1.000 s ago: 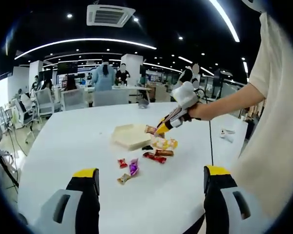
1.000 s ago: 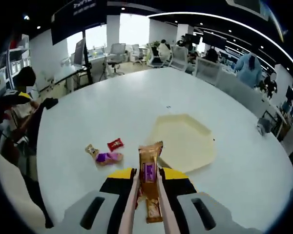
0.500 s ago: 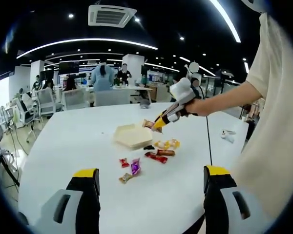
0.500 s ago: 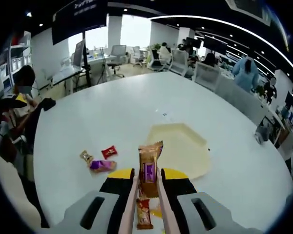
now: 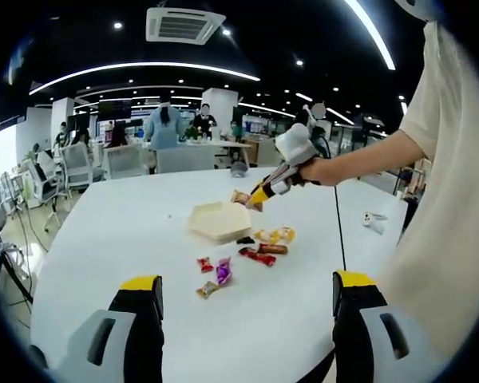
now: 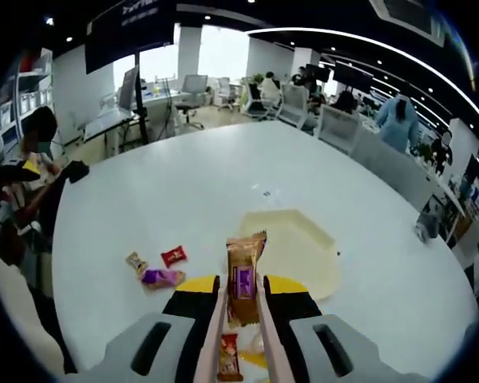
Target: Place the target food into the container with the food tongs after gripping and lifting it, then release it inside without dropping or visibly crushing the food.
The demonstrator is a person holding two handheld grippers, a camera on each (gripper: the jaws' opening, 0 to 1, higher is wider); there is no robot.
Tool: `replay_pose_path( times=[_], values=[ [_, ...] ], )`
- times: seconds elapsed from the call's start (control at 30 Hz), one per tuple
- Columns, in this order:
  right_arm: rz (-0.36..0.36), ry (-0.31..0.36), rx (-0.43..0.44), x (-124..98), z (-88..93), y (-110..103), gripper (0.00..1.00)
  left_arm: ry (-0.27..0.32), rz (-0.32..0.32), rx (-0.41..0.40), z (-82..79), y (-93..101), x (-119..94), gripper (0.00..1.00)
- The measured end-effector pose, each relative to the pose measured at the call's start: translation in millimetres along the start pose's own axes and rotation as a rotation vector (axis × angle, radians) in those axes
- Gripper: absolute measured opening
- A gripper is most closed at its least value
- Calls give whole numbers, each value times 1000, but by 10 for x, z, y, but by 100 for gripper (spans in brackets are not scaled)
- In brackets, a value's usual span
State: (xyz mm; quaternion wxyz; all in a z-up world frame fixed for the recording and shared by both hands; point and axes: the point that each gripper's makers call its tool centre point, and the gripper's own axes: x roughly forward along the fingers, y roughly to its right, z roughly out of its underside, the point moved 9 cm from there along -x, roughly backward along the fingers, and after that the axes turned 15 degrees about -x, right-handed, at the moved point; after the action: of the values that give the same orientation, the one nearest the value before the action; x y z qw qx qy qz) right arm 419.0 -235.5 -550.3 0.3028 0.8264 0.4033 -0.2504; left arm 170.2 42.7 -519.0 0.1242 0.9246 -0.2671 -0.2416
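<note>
A large white round table (image 5: 144, 239) with a smooth matte top stands in an open-plan office. In the right gripper view, the right tool (image 6: 241, 299) has black jaws with yellow tips pressing together a pair of slim pale food tongs (image 6: 215, 335). The tongs are clenched on a snack bar (image 6: 241, 279) in a glossy orange-brown crinkled wrapper with a purple label; its writing is too small to read. The bar is lifted off the table and stands upright between the tong arms, near the edge of the container (image 6: 291, 247), a shallow cream-coloured tray with angled, many-sided walls, which lies beyond and below it. To the left on the table lie three small wrapped sweets: a tan one (image 6: 134, 262), a red one (image 6: 173, 256) and a purple one (image 6: 161, 277). Another orange and red wrapper (image 6: 227, 357) lies below the tongs.

In the left gripper view, the left tool (image 5: 247, 299) is released, its two black jaws with yellow tips wide apart and holding nothing, above the near table edge. Across the table, a person's hand (image 5: 315, 170) holds the right tool above the container, beside scattered wrapped snacks (image 5: 263, 243).
</note>
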Motion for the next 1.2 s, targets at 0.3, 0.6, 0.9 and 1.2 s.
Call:
replay_pose_path(
  times=[0.3, 0.6, 0.9, 1.2],
  values=[
    [6, 3, -4, 35, -48, 81, 21, 0, -2, -6, 13, -12, -6, 87],
    [17, 9, -13, 53, -85, 174, 21, -2, 1, -8, 14, 1, 13, 87],
    [24, 17, -19, 81, -147, 275, 21, -3, -4, -9, 9, -18, 17, 87],
    [33, 25, -11, 148, -206, 398, 21, -3, -8, -15, 10, -24, 26, 87]
  ],
)
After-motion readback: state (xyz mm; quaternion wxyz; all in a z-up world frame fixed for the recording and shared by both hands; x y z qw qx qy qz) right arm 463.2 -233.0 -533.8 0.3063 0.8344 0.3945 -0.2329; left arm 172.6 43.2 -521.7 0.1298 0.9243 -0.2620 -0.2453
